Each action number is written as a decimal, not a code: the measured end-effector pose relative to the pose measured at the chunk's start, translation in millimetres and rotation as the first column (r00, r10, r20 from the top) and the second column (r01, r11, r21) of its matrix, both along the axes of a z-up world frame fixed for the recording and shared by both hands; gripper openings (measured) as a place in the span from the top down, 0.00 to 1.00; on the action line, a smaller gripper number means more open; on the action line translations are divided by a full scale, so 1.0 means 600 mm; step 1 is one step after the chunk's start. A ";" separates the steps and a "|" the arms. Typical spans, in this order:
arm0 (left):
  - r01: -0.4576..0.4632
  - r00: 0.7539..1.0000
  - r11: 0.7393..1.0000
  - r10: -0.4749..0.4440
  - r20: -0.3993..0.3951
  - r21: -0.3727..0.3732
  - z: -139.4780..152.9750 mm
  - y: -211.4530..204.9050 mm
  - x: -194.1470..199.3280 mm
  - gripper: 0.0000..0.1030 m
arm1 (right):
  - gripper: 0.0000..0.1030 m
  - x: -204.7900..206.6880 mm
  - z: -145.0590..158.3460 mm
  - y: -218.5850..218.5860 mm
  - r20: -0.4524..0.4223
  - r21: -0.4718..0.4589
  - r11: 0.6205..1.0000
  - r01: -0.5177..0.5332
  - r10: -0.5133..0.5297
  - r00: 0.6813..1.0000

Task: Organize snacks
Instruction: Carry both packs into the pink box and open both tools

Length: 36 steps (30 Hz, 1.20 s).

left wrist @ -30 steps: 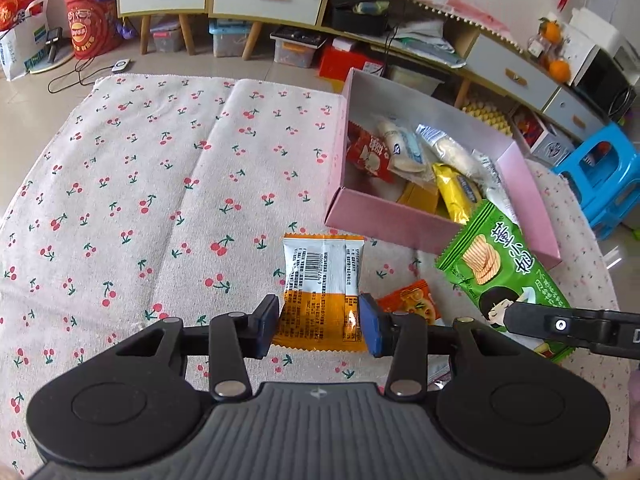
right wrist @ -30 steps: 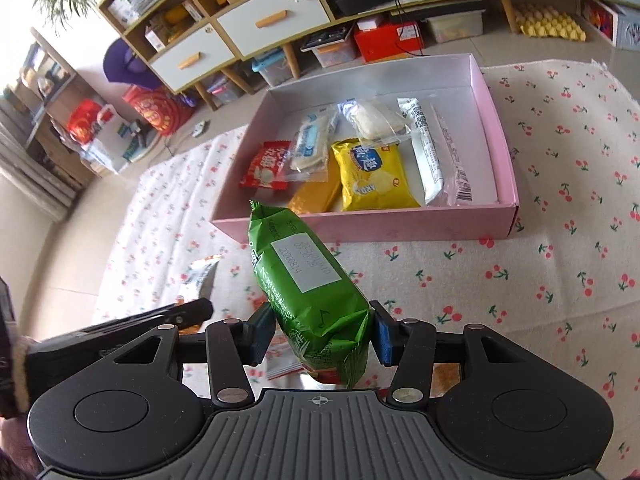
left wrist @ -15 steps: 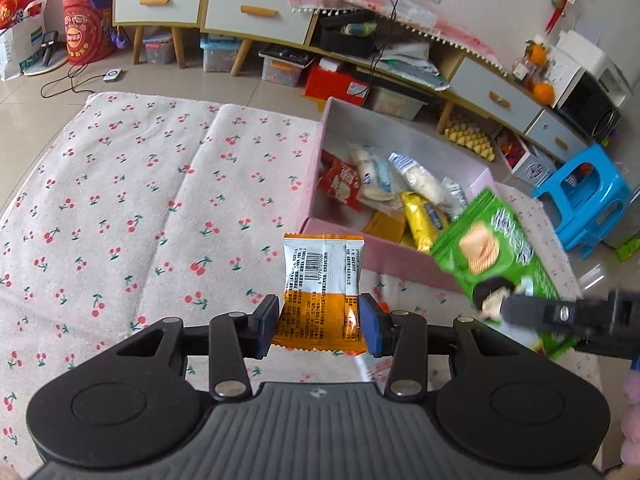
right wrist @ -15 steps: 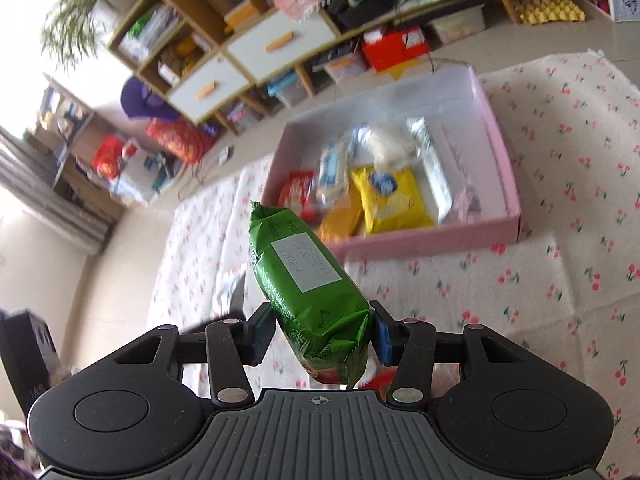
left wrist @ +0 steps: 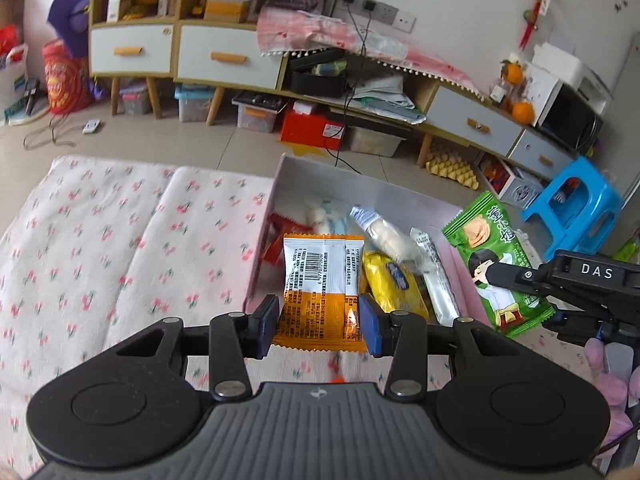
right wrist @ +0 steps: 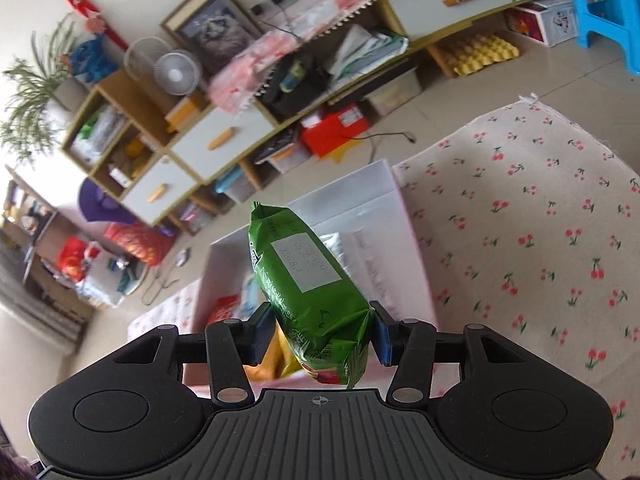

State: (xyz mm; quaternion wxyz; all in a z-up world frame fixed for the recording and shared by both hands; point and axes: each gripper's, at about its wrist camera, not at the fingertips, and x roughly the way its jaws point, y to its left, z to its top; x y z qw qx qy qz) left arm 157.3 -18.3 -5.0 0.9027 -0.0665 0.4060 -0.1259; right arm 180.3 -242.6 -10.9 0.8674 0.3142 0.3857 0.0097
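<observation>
My left gripper (left wrist: 318, 322) is shut on an orange and white snack packet (left wrist: 320, 292) and holds it in the air at the near left edge of the pink box (left wrist: 288, 172). My right gripper (right wrist: 322, 334) is shut on a green biscuit pack (right wrist: 310, 280) and holds it above the box (right wrist: 404, 216). The green pack also shows in the left wrist view (left wrist: 496, 264), over the box's right wall. The box holds a yellow packet (left wrist: 390, 280), a red packet (left wrist: 280, 236) and several white wrapped snacks (left wrist: 384, 232).
The box stands on a table under a cherry-print cloth (left wrist: 120, 248). A blue stool (left wrist: 576, 208) stands on the floor to the right. Cabinets with drawers (left wrist: 224, 56) and storage bins line the far wall.
Both grippers have risen off the cloth with their packets and tilted up. They have moved toward the pink box, and the green pack now hangs over it.
</observation>
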 end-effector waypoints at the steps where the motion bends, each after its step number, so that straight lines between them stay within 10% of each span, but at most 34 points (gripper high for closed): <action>1: 0.007 1.000 1.000 -0.007 -0.004 0.007 -0.004 -0.007 0.009 0.62 | 0.53 0.002 -0.006 -0.006 0.003 0.008 1.000 0.006 -0.006 1.000; 27: -0.012 0.999 0.984 0.004 0.044 0.180 -0.051 -0.063 0.052 0.59 | 0.52 0.084 -0.039 -0.004 0.017 -0.199 0.974 0.106 -0.105 0.994; 36: -0.016 0.998 0.982 0.005 0.061 0.190 -0.049 -0.058 0.052 0.44 | 0.30 0.083 -0.031 -0.023 0.035 -0.089 0.991 0.097 -0.094 0.995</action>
